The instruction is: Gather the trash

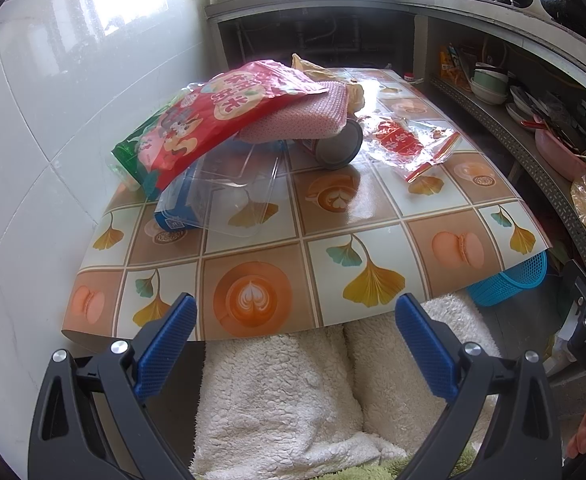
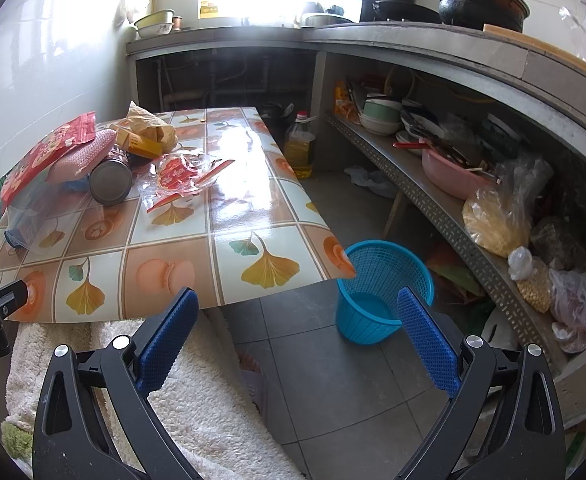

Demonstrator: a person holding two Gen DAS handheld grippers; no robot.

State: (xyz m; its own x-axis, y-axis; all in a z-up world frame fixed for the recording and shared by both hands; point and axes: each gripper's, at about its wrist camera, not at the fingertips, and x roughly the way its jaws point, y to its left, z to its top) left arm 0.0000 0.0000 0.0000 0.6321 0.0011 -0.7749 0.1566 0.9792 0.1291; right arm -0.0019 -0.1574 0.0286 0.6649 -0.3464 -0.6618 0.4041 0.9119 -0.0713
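Trash is sitting piled at the tabletop's (image 1: 253, 248) far-left corner: glossy red snack bag (image 1: 213, 120) lying over a pink dotted pouch (image 1: 305, 116), a metal can (image 1: 339, 146) on its side, a clear plastic tray (image 1: 233, 200), a crinkled clear wrapper (image 1: 409, 144). Blue mesh bin (image 2: 377, 292) is standing on the floor tiles just beside the tabletop. Left gripper (image 1: 295, 344) and right gripper (image 2: 297, 344) are both hovering, jaws wide apart, holding nothing.

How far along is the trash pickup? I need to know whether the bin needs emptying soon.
Nothing looks done: the blue basket on the floor shows only its bare bottom. Nothing is in hand; the left gripper and right gripper are both open and empty. Left: the red snack bag, can, clear tray and clear wrapper on the table.
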